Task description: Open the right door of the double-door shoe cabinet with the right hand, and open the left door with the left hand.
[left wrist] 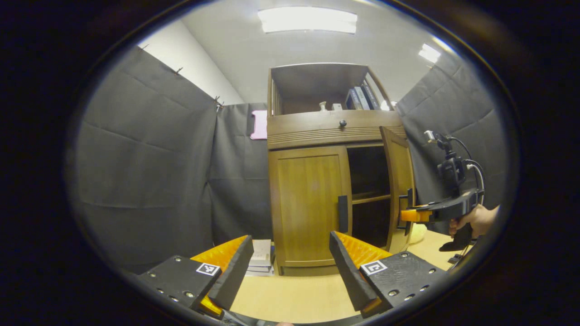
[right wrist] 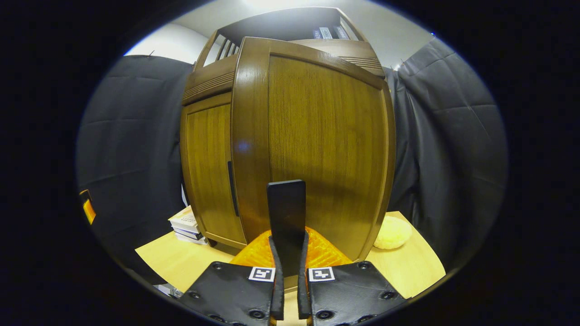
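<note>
Left gripper view: my left gripper [left wrist: 290,267] hangs back from the shoe cabinet [left wrist: 333,127], jaws spread wide with nothing between them. I read that as staging, lined up roughly on the left door [left wrist: 308,208], which is shut. Its dark handle [left wrist: 343,213] sits on the door's inner edge, well apart from my fingers. The right door [left wrist: 398,185] stands swung out, dark shelves exposed behind it. My right gripper [left wrist: 410,215] is at that door's handle, a hand [left wrist: 476,220] behind it.

Right gripper view: the right gripper [right wrist: 290,271] has its jaws pinched on the right door's handle [right wrist: 286,217], both fingers pressing its sides. The door panel [right wrist: 326,149] faces me close. Holding the pull keeps the door from swinging back, I judge. The left door [right wrist: 210,172] is closed beside it; a yellowish soft lump [right wrist: 393,232] lies on the table [right wrist: 181,262].
</note>
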### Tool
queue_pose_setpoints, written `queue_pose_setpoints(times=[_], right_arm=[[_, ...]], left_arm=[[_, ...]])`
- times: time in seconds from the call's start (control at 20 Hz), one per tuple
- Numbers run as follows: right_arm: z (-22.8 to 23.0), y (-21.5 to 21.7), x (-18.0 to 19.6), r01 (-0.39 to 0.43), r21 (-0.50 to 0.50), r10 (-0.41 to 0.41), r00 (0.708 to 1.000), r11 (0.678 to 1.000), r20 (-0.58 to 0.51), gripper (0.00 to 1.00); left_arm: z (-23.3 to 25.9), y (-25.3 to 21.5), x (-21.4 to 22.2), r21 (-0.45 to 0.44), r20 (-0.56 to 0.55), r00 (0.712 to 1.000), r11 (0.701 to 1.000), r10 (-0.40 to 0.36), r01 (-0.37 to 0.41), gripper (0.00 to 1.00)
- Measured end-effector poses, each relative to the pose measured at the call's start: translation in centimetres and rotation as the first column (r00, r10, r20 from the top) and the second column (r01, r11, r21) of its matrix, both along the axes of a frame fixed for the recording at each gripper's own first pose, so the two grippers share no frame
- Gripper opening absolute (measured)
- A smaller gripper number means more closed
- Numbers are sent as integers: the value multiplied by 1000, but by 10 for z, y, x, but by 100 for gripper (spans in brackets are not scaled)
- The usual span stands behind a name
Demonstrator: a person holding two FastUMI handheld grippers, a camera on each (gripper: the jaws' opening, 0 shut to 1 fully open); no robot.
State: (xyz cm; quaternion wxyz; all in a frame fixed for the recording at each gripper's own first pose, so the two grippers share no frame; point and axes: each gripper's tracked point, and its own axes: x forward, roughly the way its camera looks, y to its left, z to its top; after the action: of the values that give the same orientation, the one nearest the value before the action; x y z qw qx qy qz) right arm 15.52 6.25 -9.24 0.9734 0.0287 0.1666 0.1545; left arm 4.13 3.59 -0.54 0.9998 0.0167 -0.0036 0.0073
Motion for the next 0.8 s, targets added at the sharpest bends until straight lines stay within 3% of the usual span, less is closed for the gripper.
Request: queue_pose_setpoints(times=[0.8], right_arm=[[2, -52, -30, 62, -7, -62, 998, 998, -5, 12]], left_arm=[[2, -12, 2, 3, 6, 995, 995, -102, 102, 97]])
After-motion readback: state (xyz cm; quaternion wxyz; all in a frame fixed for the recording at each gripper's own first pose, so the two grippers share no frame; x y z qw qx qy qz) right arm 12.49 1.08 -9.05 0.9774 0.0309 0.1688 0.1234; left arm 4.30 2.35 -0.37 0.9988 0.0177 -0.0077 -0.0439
